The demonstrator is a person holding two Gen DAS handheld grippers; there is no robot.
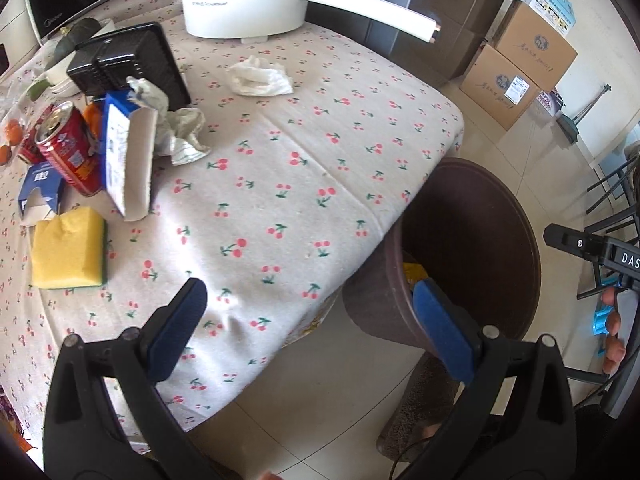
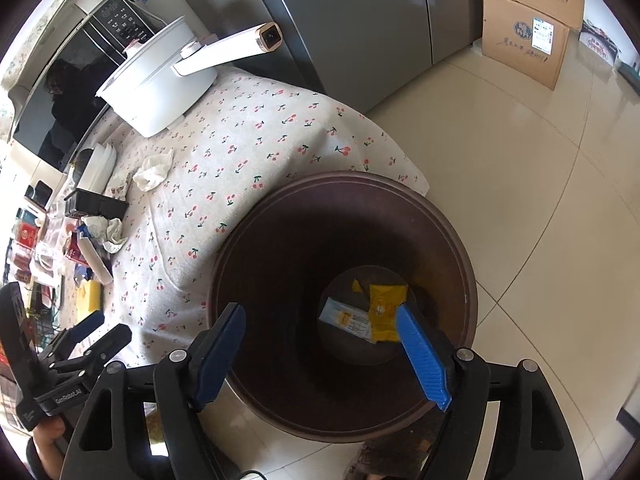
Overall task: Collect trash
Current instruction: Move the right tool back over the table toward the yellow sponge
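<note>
Brown bin: base partly hidden behind right gripper, jaws wide, empty. Yellow wrapper inside, orientation unclear. Left gripper fully spread, empty.

A white tablecloth dotted with red cherries on green stems covers the table. On it lie a yellow sponge with a green edge, a red can, a blue-and-white carton and white crumpled tissue. Beside it, a dark brown bin holds a yellow wrapper. Floor tiles are cream.
</note>
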